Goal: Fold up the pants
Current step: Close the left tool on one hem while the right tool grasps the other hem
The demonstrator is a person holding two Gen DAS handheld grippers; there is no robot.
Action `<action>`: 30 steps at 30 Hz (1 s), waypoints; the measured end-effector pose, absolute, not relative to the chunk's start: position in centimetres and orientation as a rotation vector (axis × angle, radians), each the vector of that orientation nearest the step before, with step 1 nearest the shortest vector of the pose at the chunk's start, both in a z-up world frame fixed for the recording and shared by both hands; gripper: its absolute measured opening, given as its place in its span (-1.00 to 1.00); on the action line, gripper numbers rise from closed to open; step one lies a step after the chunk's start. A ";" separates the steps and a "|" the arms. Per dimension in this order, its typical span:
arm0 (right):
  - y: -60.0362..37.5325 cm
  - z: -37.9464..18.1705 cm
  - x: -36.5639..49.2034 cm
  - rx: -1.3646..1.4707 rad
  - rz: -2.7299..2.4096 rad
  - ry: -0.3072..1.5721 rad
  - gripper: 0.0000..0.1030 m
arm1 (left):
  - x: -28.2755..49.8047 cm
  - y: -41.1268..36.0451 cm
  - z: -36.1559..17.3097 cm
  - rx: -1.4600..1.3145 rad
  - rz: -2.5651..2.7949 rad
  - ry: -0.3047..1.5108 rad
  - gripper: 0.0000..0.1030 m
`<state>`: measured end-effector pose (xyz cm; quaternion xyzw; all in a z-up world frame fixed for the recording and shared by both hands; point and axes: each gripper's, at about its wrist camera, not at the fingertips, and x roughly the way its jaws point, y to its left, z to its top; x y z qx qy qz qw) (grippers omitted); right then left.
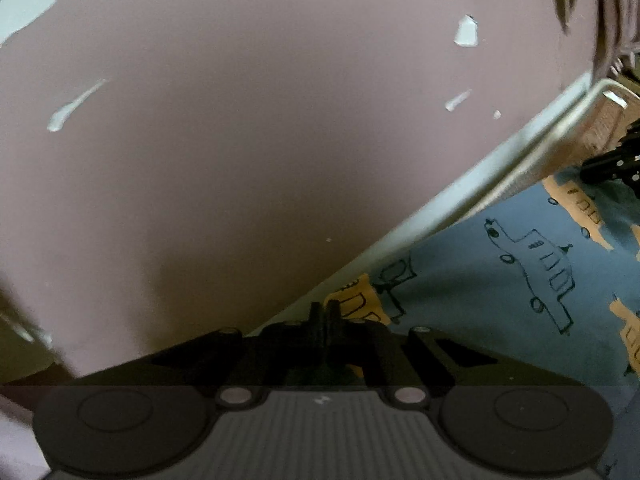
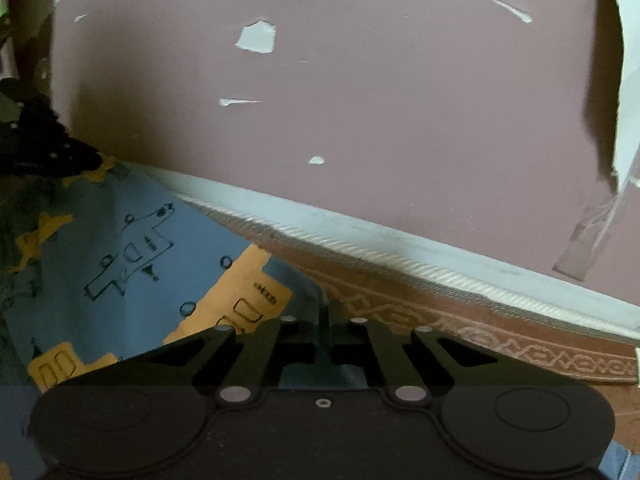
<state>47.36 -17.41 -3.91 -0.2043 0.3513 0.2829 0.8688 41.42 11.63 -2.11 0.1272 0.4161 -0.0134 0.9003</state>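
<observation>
The pants (image 1: 480, 280) are blue cloth with orange patches and black line drawings of planes. In the left wrist view they stretch from my left gripper (image 1: 324, 312) toward the right. The left jaws are closed on an edge of the cloth. In the right wrist view the pants (image 2: 120, 240) spread to the left of my right gripper (image 2: 326, 316), whose jaws are closed on the cloth edge too. The other gripper shows as a dark shape at the far right of the left view (image 1: 612, 160) and at the far left of the right view (image 2: 44, 148).
A pink wall (image 2: 400, 100) with chipped paint fills the upper part of both views. A pale baseboard (image 2: 400, 248) runs along its foot. A brown patterned mat (image 2: 480, 332) with a white twisted border lies under the right gripper.
</observation>
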 end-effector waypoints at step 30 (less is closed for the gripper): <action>-21.2 6.0 26.5 -0.453 0.508 0.269 -0.96 | 24.1 12.2 6.5 0.173 -0.151 0.505 -1.00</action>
